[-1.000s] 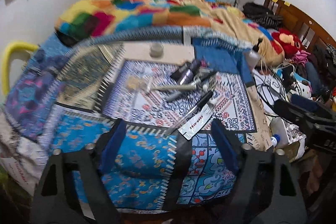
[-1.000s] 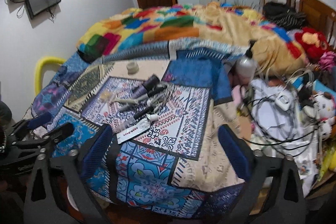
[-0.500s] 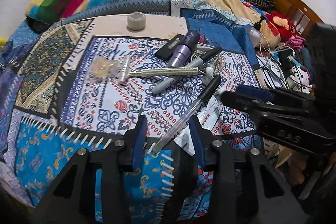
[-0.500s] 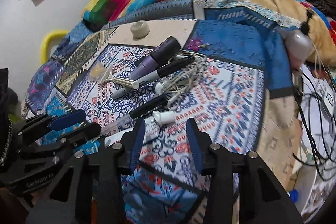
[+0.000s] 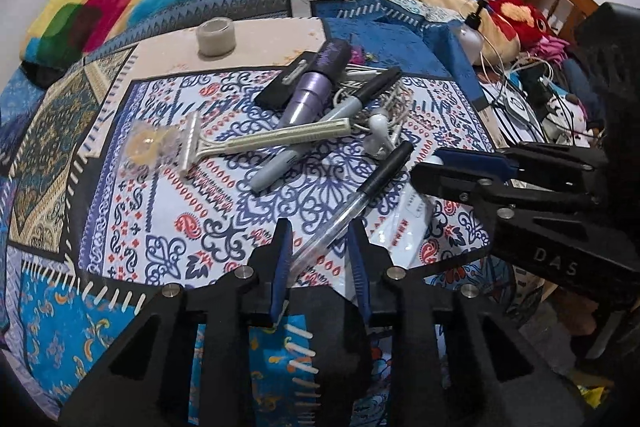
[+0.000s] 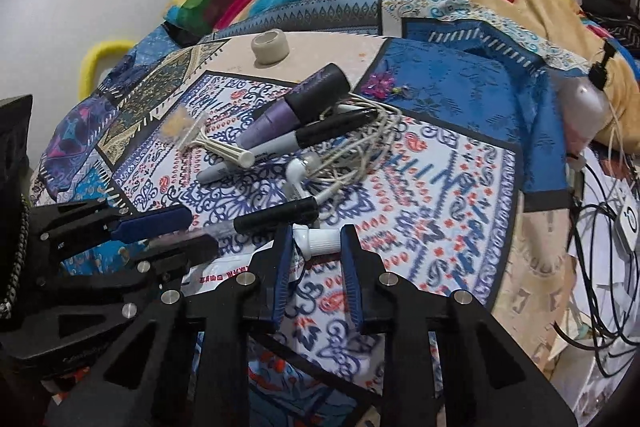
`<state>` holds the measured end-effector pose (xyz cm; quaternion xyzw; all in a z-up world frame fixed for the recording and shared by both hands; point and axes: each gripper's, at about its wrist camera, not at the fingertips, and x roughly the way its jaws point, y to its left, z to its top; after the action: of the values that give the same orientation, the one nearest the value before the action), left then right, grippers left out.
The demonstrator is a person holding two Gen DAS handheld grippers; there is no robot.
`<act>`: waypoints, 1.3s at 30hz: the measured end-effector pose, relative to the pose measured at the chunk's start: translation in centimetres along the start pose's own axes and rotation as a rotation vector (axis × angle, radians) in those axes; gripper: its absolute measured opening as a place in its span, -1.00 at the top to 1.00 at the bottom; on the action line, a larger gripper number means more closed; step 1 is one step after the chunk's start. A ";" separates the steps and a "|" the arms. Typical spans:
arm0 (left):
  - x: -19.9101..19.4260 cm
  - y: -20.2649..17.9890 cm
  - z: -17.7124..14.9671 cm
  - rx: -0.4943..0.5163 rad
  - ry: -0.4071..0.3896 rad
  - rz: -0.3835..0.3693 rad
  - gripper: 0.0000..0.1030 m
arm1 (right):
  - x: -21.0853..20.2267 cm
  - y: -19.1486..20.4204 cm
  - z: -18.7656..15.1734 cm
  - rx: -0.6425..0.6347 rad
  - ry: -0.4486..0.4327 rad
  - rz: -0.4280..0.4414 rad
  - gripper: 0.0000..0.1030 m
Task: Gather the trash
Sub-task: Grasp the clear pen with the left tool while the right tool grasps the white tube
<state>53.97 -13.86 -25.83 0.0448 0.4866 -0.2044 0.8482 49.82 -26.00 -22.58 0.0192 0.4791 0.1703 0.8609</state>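
Both grippers had come down at the near edge of the cloth-covered table (image 5: 120, 227), each over its own piece of clutter. The left gripper (image 5: 318, 243) had been closing its jaws around the clear end of the black-capped pen (image 5: 362, 195), which lay slanting toward that edge; the blue pads flanked the barrel, but a thin gap showed, so I judged them not yet pressing. The right gripper (image 6: 316, 247) had likewise been closing, and its pads sat tight against the small white tube (image 6: 320, 241), seemingly clamped. Farther in, the razor (image 5: 256, 141), marker (image 5: 320, 123), purple tube (image 5: 316, 83) and tangled earphones (image 6: 344, 155) lay heaped mid-table, presumably next. The tape roll (image 5: 216, 37) stood apart near the far edge.
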 end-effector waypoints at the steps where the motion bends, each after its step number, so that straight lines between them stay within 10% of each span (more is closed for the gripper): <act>1: 0.0 -0.2 0.0 0.011 0.002 0.000 0.51 | -0.2 -0.2 -0.1 0.002 -0.001 -0.004 0.57; 17: -1.8 -4.0 -2.5 0.035 0.039 0.015 0.85 | -4.6 -2.5 -1.5 0.059 -0.046 -0.129 0.57; 39: -19.2 -3.3 -3.5 -0.088 -0.250 0.124 0.85 | -16.2 3.1 -0.1 0.019 -0.255 -0.144 0.57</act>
<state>41.37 -10.09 -11.03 0.0117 0.3821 -0.1338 0.9143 41.03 -28.14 -8.73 0.0146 0.3676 0.0997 0.9245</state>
